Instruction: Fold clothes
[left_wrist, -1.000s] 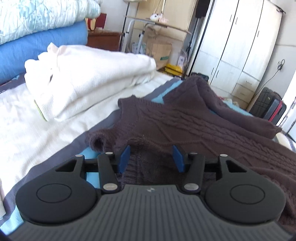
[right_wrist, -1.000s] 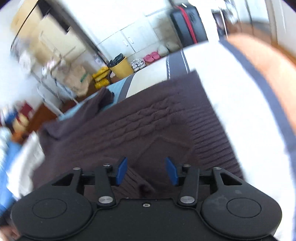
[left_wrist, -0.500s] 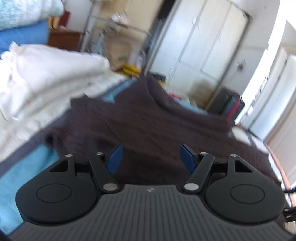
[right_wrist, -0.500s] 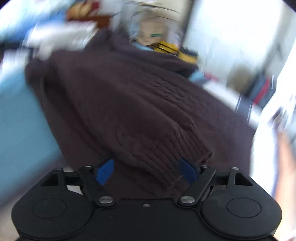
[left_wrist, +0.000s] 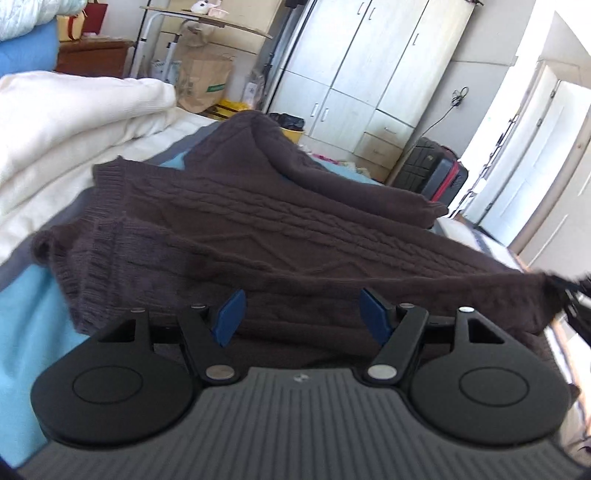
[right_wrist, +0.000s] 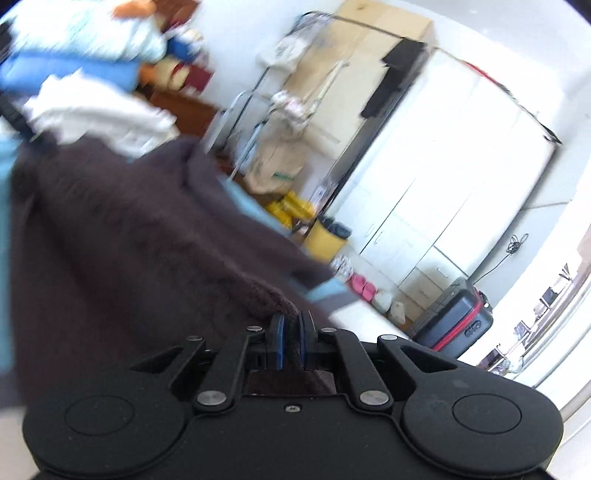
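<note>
The right tool (right_wrist: 290, 343) has just closed, clamped on the sweater (left_wrist: 295, 236) edge to lift it for folding; the left tool (left_wrist: 301, 314) hovers apart over the hem.

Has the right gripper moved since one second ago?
Yes. The right gripper has swung round: the wardrobe, earlier at the top of its view, now fills the right side. Its jaws have just closed on the sweater.

Folded white blanket pile (left_wrist: 74, 122) blocks the bed's left side, brown sweater (left_wrist: 258, 229) covers the middle, bare blue sheet (left_wrist: 26, 332) near-left corner free.
</note>
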